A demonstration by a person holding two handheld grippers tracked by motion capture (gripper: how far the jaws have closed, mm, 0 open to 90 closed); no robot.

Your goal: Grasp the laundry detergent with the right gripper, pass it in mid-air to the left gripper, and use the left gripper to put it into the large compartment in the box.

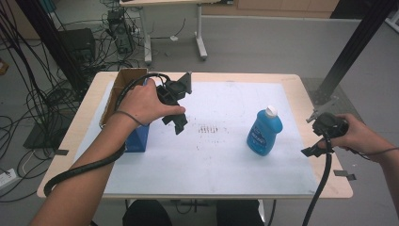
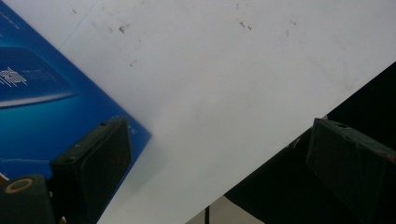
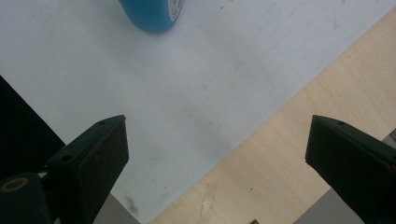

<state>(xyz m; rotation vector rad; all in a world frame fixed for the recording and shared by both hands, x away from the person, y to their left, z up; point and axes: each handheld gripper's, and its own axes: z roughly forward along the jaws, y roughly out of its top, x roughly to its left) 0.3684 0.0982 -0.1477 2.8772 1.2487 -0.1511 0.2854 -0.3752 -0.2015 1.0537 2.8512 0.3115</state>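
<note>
High view: one blue bottle [image 1: 264,133], one blue box [image 1: 137,138], two hand-held grippers, left hand-held gripper [image 1: 178,123] and right hand-held gripper [image 1: 311,150], both spread, empty.

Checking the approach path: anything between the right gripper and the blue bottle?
Nothing. In the high view, bare white mat separates the right gripper from the blue bottle; the right gripper view shows bare mat below the bottle too.

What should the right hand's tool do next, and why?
Probably move in toward the blue bottle. The right tool is open with nothing between its jaws, over the table's edge, and the bottle stands apart from it on the white mat.
</note>
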